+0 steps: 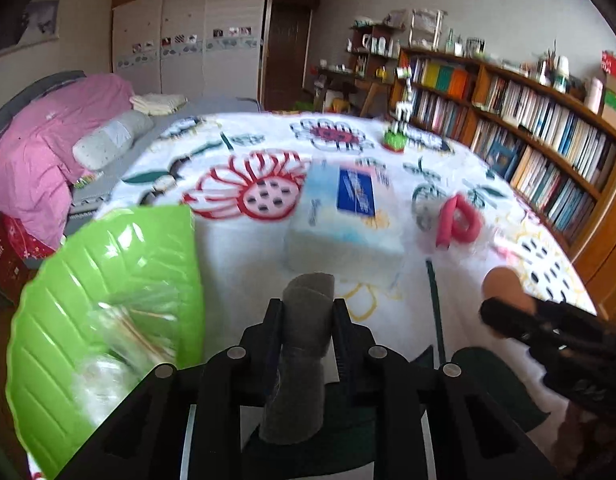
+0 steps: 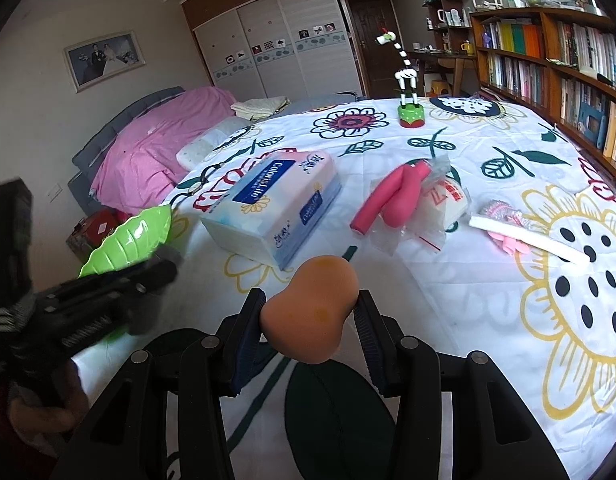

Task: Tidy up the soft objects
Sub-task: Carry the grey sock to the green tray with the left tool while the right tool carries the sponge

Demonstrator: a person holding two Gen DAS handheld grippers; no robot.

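Observation:
My left gripper (image 1: 308,312) is shut on a grey foam roll (image 1: 304,344), held upright just right of a green leaf-shaped tray (image 1: 120,264) that holds clear plastic packets. My right gripper (image 2: 309,312) is shut on an orange gourd-shaped sponge (image 2: 311,308) above the table; it also shows in the left wrist view (image 1: 503,280). A pack of tissues (image 2: 272,204) lies in the middle of the floral tablecloth (image 2: 487,300). A pink foam curler (image 2: 391,196) lies beside a bagged white item (image 2: 443,200). The left gripper shows at the left of the right wrist view (image 2: 120,284).
A white stick and pink fluffy item (image 2: 507,224) lie at the right. A toy giraffe on a green base (image 2: 407,96) stands at the table's far side. Bookshelves (image 2: 567,80) run along the right wall. A bed with a pink cover (image 2: 156,148) lies to the left.

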